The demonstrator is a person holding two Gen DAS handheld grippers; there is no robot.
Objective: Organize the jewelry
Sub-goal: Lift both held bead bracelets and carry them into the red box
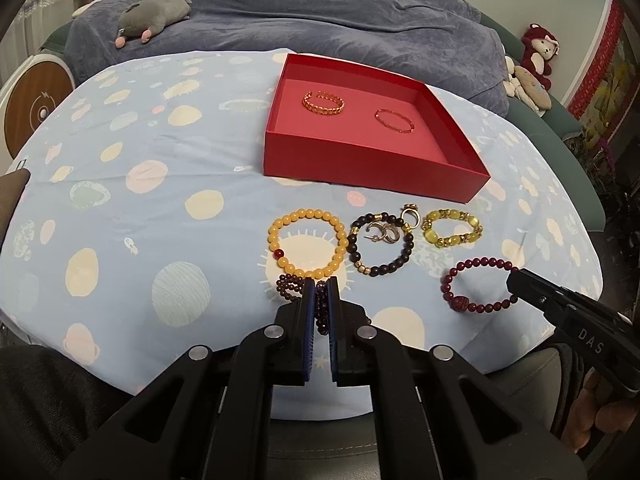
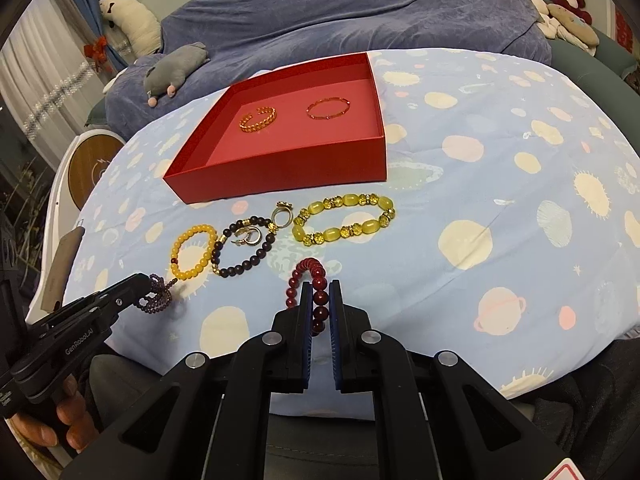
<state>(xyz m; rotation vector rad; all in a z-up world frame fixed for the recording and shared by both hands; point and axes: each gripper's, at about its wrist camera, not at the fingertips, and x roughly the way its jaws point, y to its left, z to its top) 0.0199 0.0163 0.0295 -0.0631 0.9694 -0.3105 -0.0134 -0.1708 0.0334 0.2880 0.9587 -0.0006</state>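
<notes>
A red box [image 1: 372, 164] [image 2: 280, 168] sits on the table and holds a gold bangle [image 1: 323, 101] and a thin red bangle [image 1: 394, 121]. In front of it lie a yellow bead bracelet [image 1: 308, 244], a black bead bracelet [image 1: 380, 252] with earrings inside it, a ring [image 1: 410, 216] and a yellow-green bracelet [image 1: 452, 229] [image 2: 344, 220]. My left gripper [image 1: 320, 292] is shut on a dark purple bead bracelet [image 1: 289, 289] [image 2: 158, 294]. My right gripper [image 2: 320, 292] is shut on a dark red bead bracelet [image 2: 316, 284] [image 1: 476, 284].
The table wears a light blue cloth with planet prints [image 1: 160, 200]. Behind it is a sofa under a blue-grey blanket [image 1: 340, 12] with a grey plush toy [image 1: 156, 12] and more plush toys [image 1: 536, 64] at the right. A round wooden device [image 1: 36, 108] stands at the left.
</notes>
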